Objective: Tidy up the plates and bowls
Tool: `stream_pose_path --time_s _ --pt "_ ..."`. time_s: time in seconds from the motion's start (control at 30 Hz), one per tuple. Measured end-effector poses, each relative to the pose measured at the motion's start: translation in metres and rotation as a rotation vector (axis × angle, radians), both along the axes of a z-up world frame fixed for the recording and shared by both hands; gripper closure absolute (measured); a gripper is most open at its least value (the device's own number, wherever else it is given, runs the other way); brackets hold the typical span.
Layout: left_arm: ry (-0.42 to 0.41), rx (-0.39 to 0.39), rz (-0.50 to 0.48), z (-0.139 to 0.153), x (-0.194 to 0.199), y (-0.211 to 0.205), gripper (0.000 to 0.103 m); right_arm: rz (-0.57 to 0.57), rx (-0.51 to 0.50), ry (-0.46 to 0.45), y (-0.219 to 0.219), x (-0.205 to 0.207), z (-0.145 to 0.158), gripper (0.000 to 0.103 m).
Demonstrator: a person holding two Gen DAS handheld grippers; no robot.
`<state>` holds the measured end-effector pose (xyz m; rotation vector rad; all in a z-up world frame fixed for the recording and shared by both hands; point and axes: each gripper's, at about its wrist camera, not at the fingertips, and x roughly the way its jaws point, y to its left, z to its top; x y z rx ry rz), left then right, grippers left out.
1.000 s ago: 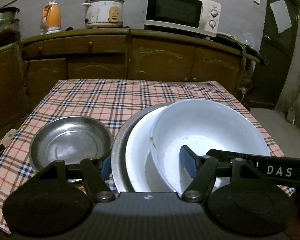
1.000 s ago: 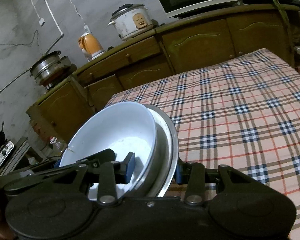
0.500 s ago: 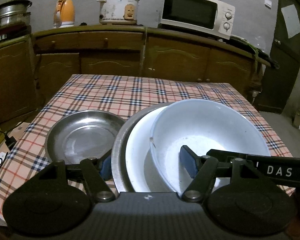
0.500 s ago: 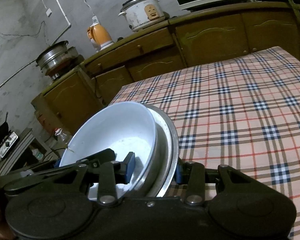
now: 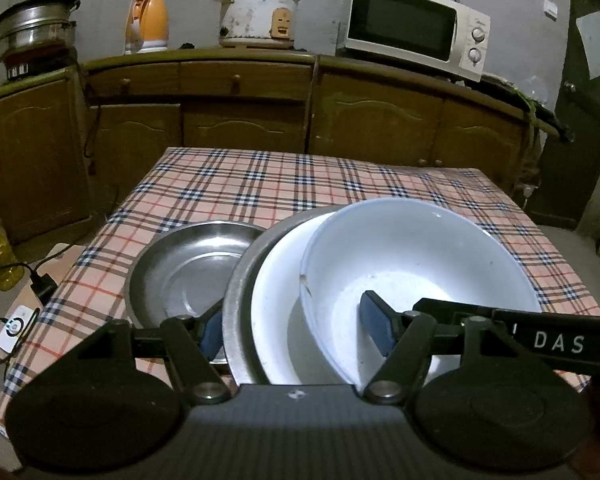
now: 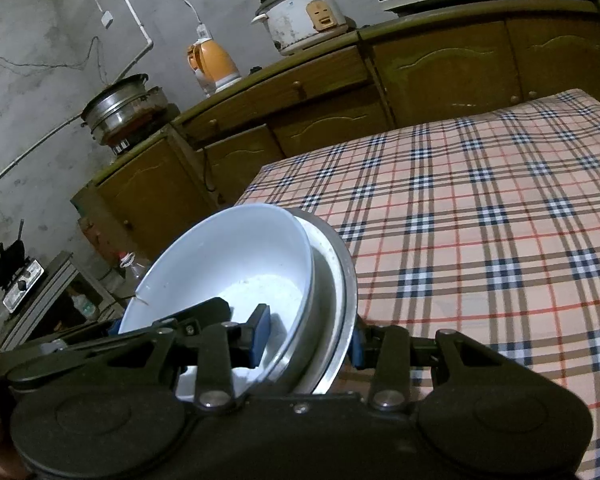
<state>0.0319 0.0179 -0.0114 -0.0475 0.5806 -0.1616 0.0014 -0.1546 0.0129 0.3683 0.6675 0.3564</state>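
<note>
The nested stack has travelled across the checked counter (image 5: 260, 184) toward the steel plate (image 5: 188, 268). Left hand-held gripper (image 5: 292, 330) and right hand-held gripper (image 6: 308, 338) each clamp the stack's rim, white bowl (image 5: 416, 264) innermost; stacking appears imminent.

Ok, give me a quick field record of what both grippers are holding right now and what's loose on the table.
held stack: white bowl nested in a white dish, inside a steel pan
left gripper: shut on the stack's rim, one finger inside the white bowl, the other outside the steel pan
right gripper: shut on the opposite rim, same way
loose item: steel plate on the table
table: plaid cloth
stack attitude: tilted
</note>
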Motion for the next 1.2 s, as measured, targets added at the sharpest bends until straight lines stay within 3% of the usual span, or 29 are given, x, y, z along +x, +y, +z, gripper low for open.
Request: stream_pose_path --time_s 1.2 --pt "0.036 -0.007 -0.007 -0.015 0.044 0.051 0.032 -0.006 -0.013 0.030 0.057 0.048 -0.018 0.055"
